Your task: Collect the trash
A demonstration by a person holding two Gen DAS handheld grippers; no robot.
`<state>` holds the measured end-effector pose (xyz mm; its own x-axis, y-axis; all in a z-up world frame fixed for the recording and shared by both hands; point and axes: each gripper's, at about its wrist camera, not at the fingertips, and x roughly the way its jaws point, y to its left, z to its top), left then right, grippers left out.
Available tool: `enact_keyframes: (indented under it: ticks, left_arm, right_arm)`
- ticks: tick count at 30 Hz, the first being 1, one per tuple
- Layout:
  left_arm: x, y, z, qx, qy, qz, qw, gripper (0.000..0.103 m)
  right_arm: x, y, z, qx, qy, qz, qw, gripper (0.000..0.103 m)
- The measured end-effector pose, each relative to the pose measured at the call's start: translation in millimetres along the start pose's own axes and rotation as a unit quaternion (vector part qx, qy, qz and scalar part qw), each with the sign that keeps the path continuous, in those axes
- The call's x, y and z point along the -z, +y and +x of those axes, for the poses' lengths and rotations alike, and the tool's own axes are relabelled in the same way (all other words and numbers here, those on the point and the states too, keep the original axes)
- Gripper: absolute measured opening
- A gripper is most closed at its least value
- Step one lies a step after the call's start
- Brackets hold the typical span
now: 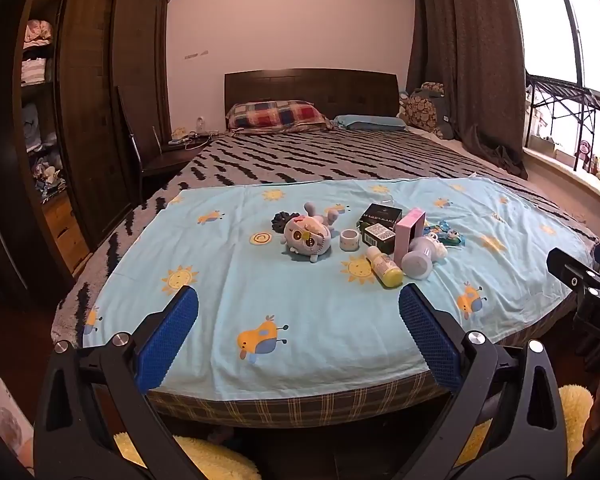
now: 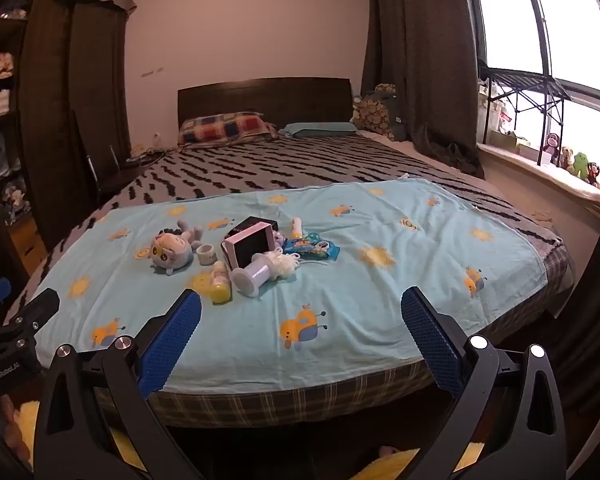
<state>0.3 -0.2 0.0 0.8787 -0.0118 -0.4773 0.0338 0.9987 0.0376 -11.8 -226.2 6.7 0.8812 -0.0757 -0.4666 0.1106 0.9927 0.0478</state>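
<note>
Hovering empty with jaws spread, the left gripper (image 1: 298, 308) and right gripper (image 2: 301, 312) face the untouched clutter: yellow-capped bottle (image 1: 384, 266), snack wrapper (image 2: 314, 249).

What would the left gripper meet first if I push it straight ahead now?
Probably the blue sheet on the bed, bare between the open fingers. Further along, the plush doll sits near that line, though depth is unclear.

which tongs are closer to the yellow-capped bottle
Left, though only slightly. The left tongs hang open before the yellow-capped bottle, which sits just inside their right finger. The right tongs are also open, farther to its right.
</note>
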Motion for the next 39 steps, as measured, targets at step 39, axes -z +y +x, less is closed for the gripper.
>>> enact_keyframes:
  ticks: [39]
  left_arm:
    - [-4.6,4.4,-3.9,-0.003,-0.007,-0.011,0.9999,0.095]
  right_arm:
    - [-1.8,10.1,2.8,-0.018,0.004,-0.004,1.000,0.100]
